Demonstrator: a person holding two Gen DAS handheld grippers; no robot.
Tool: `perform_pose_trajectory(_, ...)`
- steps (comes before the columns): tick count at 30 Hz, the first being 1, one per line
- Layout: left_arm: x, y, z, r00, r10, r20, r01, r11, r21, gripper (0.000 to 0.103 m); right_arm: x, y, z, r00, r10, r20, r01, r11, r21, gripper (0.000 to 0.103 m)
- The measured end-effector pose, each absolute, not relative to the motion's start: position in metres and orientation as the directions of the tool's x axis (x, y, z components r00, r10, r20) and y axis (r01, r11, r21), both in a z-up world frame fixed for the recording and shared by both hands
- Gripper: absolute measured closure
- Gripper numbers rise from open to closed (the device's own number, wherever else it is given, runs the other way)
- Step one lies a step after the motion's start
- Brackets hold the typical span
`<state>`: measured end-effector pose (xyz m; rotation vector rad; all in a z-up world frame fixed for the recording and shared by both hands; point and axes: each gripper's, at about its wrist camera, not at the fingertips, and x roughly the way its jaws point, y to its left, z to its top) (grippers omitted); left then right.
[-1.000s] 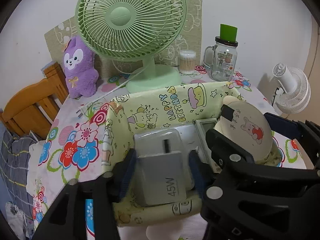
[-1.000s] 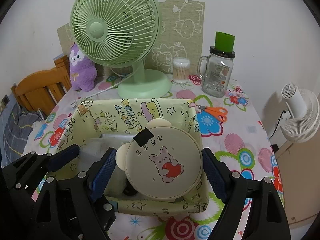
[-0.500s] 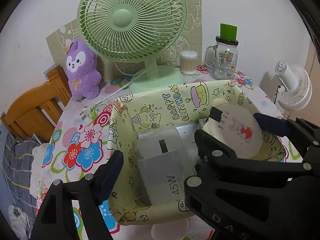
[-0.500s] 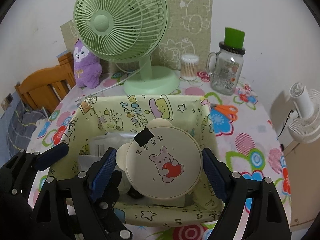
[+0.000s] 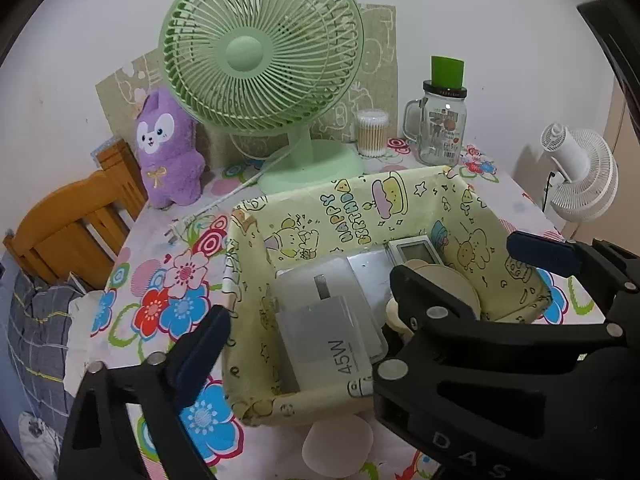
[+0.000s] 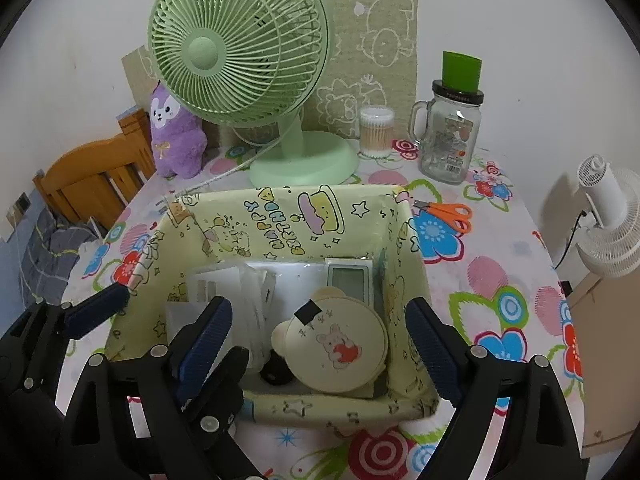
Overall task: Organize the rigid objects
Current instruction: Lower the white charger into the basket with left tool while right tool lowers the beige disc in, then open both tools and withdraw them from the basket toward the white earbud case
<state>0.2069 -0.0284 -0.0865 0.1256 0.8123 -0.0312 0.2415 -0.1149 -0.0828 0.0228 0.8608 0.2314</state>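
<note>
Now both claws, left claw (image 5: pixel 308 320) and right claw (image 6: pixel 320 344), gape empty above the fabric bin (image 6: pixel 280 216), charger (image 5: pixel 320 340) and round mirror (image 6: pixel 336 344) tucked inside for tidy storage

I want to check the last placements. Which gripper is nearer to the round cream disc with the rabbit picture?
Right. The right gripper is open with the round cream disc lying in the yellow basket between its fingers. The left gripper, also open, is over the 45W charger, beside the disc.
</note>
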Motion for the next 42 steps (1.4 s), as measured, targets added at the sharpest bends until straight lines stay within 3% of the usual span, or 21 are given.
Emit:
perform_pose_trajectory(6, 0.195, -0.031, -0.079, 0.699, 0.015, -0.715, 0.088, 0.990, 0.107, 0.003, 0.226, -0.118, -0.073, 0.652, 0.182, -0.736, -0.181, 0.980, 0.082, 0.008)
perform_pose_trajectory(42, 0.099, -0.028, -0.048, 0.741, -0.020, -0.671, 0.080, 0.995, 0.059, 0.002, 0.116, -0.129, -0.029, 0.727, 0.160, -0.668, -0.185, 0.982, 0.033, 0.008)
